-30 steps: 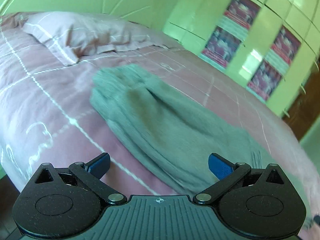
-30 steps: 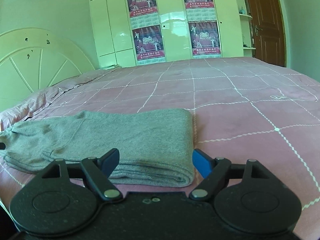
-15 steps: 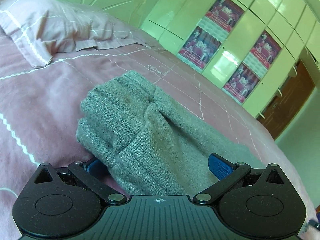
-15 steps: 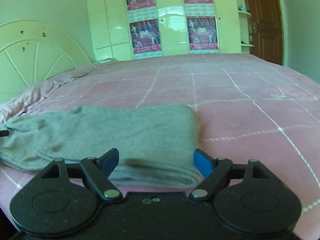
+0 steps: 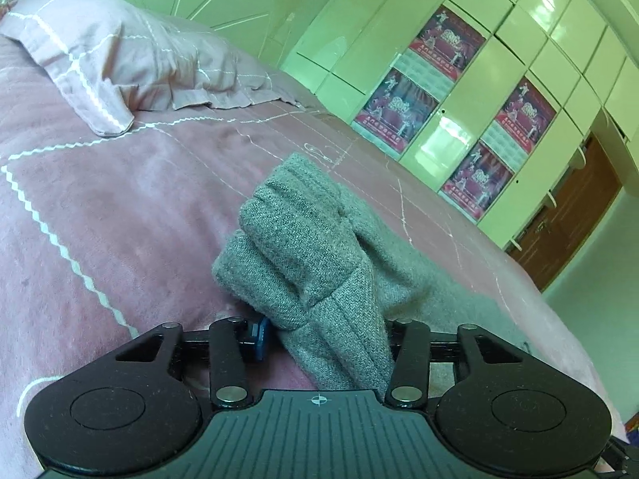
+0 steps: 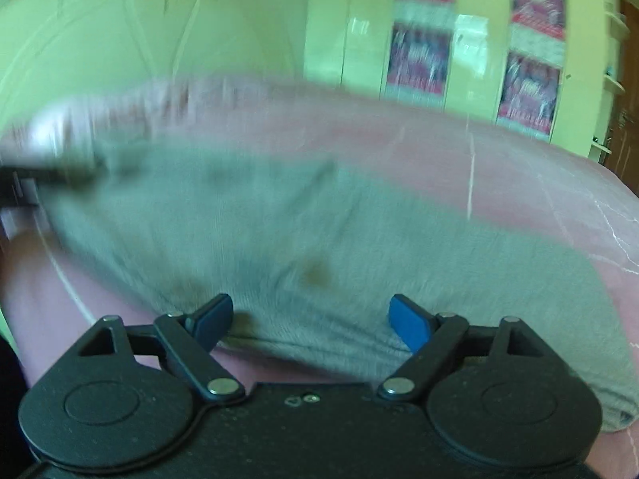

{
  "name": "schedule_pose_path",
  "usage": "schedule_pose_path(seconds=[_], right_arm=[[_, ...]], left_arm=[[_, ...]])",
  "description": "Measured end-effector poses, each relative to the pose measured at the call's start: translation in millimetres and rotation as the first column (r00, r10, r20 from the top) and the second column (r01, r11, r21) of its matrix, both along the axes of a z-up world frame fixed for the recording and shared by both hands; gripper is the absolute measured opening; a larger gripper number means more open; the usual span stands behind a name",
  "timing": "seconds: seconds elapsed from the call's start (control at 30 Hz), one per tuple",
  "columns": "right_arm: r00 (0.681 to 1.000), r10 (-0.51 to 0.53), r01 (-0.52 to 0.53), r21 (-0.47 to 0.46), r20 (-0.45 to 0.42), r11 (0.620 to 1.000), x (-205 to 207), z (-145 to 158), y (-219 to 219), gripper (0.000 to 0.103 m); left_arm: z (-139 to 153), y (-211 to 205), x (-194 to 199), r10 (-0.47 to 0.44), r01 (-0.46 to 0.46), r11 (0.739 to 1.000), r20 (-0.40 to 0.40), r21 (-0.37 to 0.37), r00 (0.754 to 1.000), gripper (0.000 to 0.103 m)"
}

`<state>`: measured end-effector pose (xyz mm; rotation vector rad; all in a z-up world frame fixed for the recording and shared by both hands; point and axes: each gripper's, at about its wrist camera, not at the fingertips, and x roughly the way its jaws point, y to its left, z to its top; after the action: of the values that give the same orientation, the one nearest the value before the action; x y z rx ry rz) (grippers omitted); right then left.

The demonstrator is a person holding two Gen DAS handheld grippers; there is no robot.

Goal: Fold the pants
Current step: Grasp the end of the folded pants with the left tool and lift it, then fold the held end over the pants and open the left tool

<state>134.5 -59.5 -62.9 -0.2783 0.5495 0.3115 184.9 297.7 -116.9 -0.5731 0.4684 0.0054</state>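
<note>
Grey knit pants (image 5: 315,247) lie folded lengthwise on the pink bed. My left gripper (image 5: 325,335) is shut on the bunched waistband end of the pants; the cloth hides its right fingertip. In the blurred right wrist view the pants (image 6: 319,247) stretch across the frame. My right gripper (image 6: 311,319) is open, its blue fingertips (image 6: 409,319) over the near folded edge of the cloth, not closed on it. A dark shape at the left edge (image 6: 36,177) looks like my left gripper at the far end.
A pink checked bedspread (image 5: 100,207) covers the bed. A pink pillow (image 5: 120,60) lies at the headboard. Pale green wardrobes with posters (image 5: 459,111) stand beyond the bed, and a brown door (image 5: 567,215) is at the right.
My left gripper has closed on the waistband end, which now bunches up between its fingers. My right gripper has swung left and nearer over the pants, still open.
</note>
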Motion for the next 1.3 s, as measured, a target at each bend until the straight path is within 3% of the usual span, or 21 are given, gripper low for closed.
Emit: schedule_pose_path(seconds=[0.17,0.23,0.27,0.37,0.47,0.5,0.6,0.67,0.83,0.9,1.0,1.03,1.07,1.13,1.2,1.3], right_arm=[[1.000,-0.004,0.005,0.031,-0.021,0.999,3.1,8.8,-1.8,0.079],[1.000,-0.007,0.003,0.154,0.025,0.988,-7.8,27.5,-17.5,0.077],[0.998,-0.012,-0.002,0.202,0.065,0.979,-16.0,35.2,-28.5,0.084],[0.994,-0.083,0.061,0.272,0.071,0.960,-22.5,46.1,-64.6,0.085],[0.975,-0.221,0.204,0.425,-0.009,0.882,-12.8,53.7,-123.0,0.085],[0.958,-0.283,0.268,0.472,-0.042,0.840,-9.2,55.3,-145.2,0.085],[0.907,-0.405,0.398,0.561,-0.118,0.726,-4.8,54.3,-201.1,0.084],[0.885,-0.449,0.430,0.585,-0.122,0.688,-8.1,53.0,-225.9,0.084],[0.854,-0.501,0.458,0.654,-0.137,0.602,-29.0,42.1,-267.1,0.084],[0.839,-0.520,0.476,0.680,-0.160,0.558,-36.5,38.6,-281.0,0.084],[0.815,-0.547,0.498,0.717,-0.193,0.488,-46.5,31.8,-300.5,0.084],[0.807,-0.555,0.504,0.725,-0.202,0.469,-49.0,29.5,-305.9,0.085],[0.801,-0.559,0.509,0.734,-0.214,0.449,-51.7,27.2,-311.1,0.085],[0.796,-0.555,0.516,0.748,-0.240,0.418,-55.2,22.7,-318.9,0.085],[0.800,-0.549,0.506,0.765,-0.243,0.398,-58.3,21.7,-322.9,0.085],[0.832,-0.489,0.465,0.809,-0.260,0.361,-49.9,19.7,-322.7,0.083]], left_arm=[[15.0,-8.6,2.4,0.003,-0.003,0.998,0.003,0.070,1.000,0.042],[18.9,-9.0,1.2,0.004,-0.005,0.997,0.010,0.072,1.000,0.040],[21.2,-9.6,0.4,0.005,-0.006,0.997,0.014,0.075,1.000,0.039],[33.0,-18.6,-2.4,0.003,-0.008,0.993,0.037,0.118,0.999,0.036],[50.3,-32.1,-2.6,0.002,-0.013,0.990,0.075,0.143,0.997,0.035],[57.4,-38.1,-2.2,-0.001,-0.013,0.988,0.088,0.156,0.996,0.035],[81.6,-63.6,-2.0,-0.040,0.011,0.978,0.135,0.209,0.990,0.035],[100.9,-88.6,0.0,-0.092,0.045,0.963,0.168,0.264,0.982,0.035],[149.6,-188.5,15.7,-0.314,0.197,0.880,0.220,0.432,0.923,0.035],[161.6,-236.4,23.1,-0.412,0.271,0.840,0.226,0.471,0.883,0.035],[166.3,-323.1,31.2,-0.585,0.451,0.761,0.191,0.466,0.788,0.036],[159.0,-352.5,34.7,-0.636,0.527,0.723,0.133,0.446,0.760,0.045],[148.4,-378.2,38.2,-0.664,0.584,0.691,0.052,0.426,0.746,0.064],[125.6,-412.1,27.7,-0.657,0.611,0.653,-0.065,0.447,0.751,0.081],[112.8,-414.7,6.0,-0.662,0.615,0.645,-0.072,0.454,0.746,0.081],[108.6,-384.4,-23.8,-0.601,0.565,0.715,-0.051,0.412,0.797,0.081]])
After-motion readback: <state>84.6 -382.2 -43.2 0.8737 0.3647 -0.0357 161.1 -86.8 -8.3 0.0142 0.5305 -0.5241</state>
